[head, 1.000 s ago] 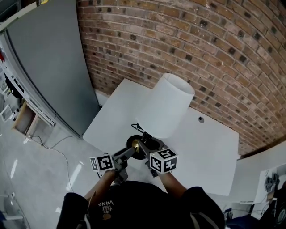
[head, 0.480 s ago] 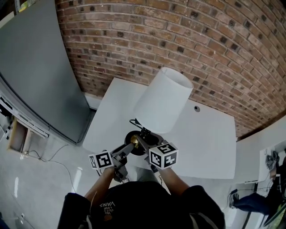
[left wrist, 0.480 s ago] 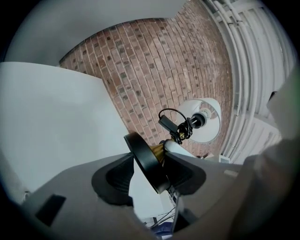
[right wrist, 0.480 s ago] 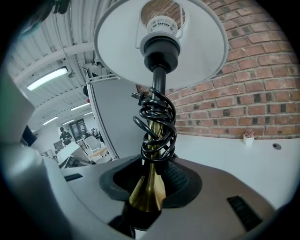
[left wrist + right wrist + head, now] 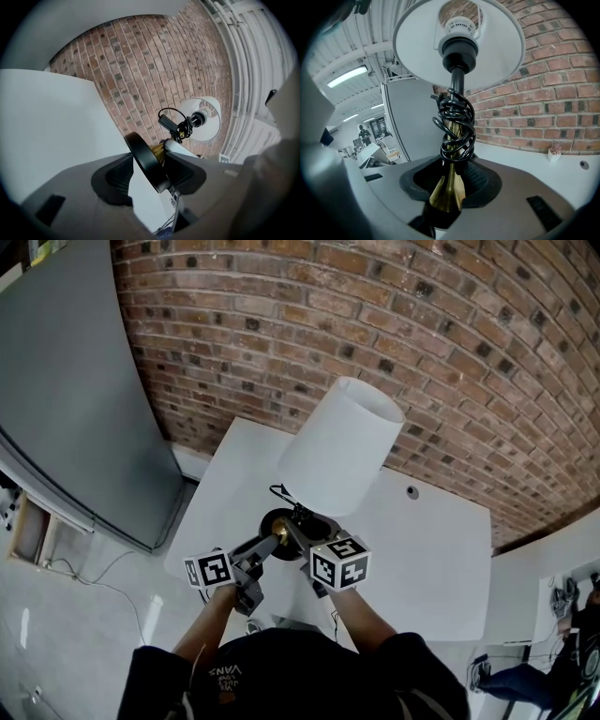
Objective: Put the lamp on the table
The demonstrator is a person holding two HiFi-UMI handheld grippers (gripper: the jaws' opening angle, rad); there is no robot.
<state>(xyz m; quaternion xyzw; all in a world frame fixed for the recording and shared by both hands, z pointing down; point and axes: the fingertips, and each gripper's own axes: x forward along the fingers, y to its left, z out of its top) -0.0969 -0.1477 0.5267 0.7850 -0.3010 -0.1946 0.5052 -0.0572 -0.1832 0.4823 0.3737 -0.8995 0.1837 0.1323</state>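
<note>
The lamp has a white shade [image 5: 342,448], a brass stem and a round black base [image 5: 277,521]. It hangs tilted toward the brick wall over the near left part of the white table [image 5: 431,559]. My left gripper [image 5: 255,554] is shut on the edge of the base [image 5: 147,161], which sits on edge between its pads. My right gripper [image 5: 300,540] is shut on the brass stem [image 5: 449,190], just below the black cord [image 5: 457,126] wound round it. In the right gripper view the shade [image 5: 459,42] shows from below, with its empty bulb socket.
A brick wall [image 5: 450,352] runs behind the table. A tall grey panel [image 5: 75,390] stands at the left, close to the table's left corner. A small round hole [image 5: 411,491] lies in the tabletop near the wall. White floor [image 5: 84,634] lies below left.
The view has closed in on the table, and the lamp's base now hangs further in over the tabletop. Both grips on the lamp are unchanged.
</note>
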